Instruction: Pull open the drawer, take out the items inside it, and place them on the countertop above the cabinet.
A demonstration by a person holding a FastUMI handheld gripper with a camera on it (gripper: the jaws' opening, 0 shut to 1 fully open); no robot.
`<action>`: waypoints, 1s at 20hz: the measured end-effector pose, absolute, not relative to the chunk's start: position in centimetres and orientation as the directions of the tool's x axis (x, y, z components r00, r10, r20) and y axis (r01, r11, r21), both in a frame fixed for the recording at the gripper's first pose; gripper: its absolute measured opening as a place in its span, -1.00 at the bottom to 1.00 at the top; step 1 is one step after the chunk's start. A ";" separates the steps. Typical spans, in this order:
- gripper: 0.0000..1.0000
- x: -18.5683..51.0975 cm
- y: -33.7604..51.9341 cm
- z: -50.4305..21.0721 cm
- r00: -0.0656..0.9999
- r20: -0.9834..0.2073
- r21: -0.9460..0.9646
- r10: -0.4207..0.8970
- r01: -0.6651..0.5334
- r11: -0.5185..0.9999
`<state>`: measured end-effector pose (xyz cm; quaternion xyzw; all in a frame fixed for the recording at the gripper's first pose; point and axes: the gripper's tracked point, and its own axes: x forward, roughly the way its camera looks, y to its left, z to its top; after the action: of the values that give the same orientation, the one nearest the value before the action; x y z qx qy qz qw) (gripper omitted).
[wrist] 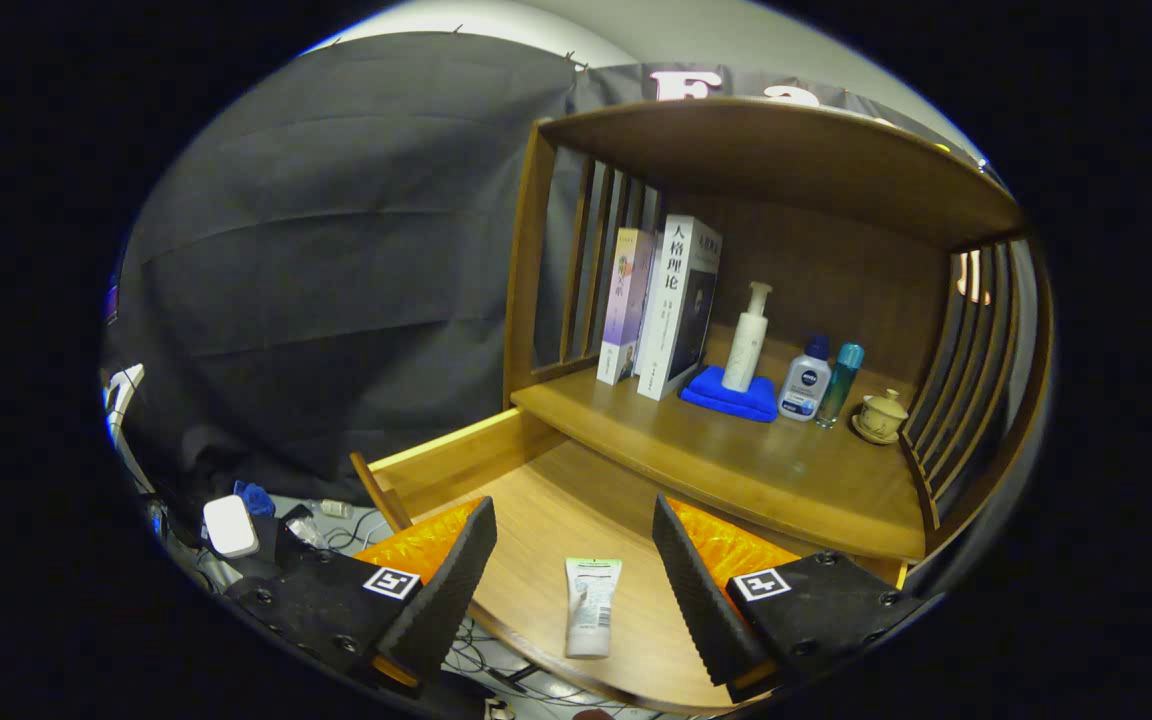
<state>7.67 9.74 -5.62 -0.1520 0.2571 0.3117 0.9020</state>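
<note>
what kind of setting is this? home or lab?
Probably a staged recording booth, not a lived-in home: black cloth wall behind a wooden cabinet dressed with books and toiletry bottles, cables on the floor. The tool hangs open over a tube in the open drawer.

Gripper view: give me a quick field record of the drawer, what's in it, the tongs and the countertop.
drawer: pulled open, wooden floor showing
item in drawer: one white tube, lying flat, cap end toward the camera
tongs: open, above the drawer, one finger on each side of the tube, not touching it
countertop: holds two upright books, a pump bottle standing on a folded blue cloth, two small bottles, a lidded cup on a saucer
task stage: drawer open, tube not yet grasped
</note>
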 end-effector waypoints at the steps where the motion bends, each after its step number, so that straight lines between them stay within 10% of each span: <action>1: 0.96 8.0 9.9 -6.3 0.630 -0.603 -0.082 0.490 -0.659 0.748; 20: 0.95 8.7 7.0 -21.2 0.118 -0.968 0.045 0.219 -0.783 0.620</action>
<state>8.74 6.98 -21.22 -0.2516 0.5606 0.3560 0.7041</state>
